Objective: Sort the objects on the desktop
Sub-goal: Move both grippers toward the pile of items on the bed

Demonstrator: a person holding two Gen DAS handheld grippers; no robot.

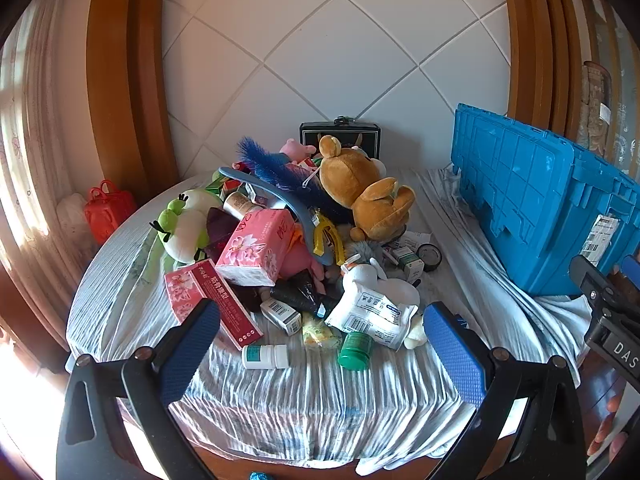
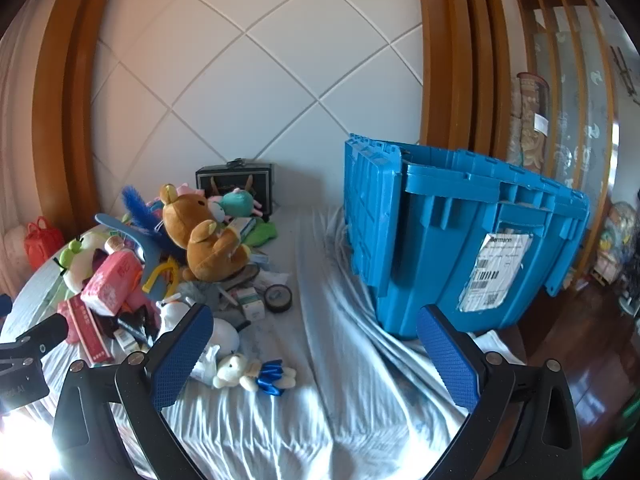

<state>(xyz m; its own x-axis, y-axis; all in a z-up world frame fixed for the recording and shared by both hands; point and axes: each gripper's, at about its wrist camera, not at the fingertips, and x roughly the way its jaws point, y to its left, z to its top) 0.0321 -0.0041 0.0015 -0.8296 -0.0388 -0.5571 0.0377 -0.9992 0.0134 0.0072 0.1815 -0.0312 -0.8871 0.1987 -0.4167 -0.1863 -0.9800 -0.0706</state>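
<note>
A heap of objects lies on the cloth-covered table (image 1: 304,408): a brown plush bear (image 1: 362,186), a pink tissue pack (image 1: 256,246), a red box (image 1: 208,300), a white bottle (image 1: 265,357) and a green-capped jar (image 1: 355,351). My left gripper (image 1: 320,344) hangs open in front of the heap, with nothing between its fingers. My right gripper (image 2: 316,356) is open too, over bare cloth between the heap and the blue crate (image 2: 460,240). A small white plush with a blue bow (image 2: 250,372) lies just beyond the right gripper's left finger.
The blue crate (image 1: 536,200) stands at the table's right with its lid flap up. A black case (image 1: 340,136) sits by the tiled wall behind the heap. A red bag (image 1: 108,208) lies off the table's left. Wooden floor (image 2: 568,360) shows to the right.
</note>
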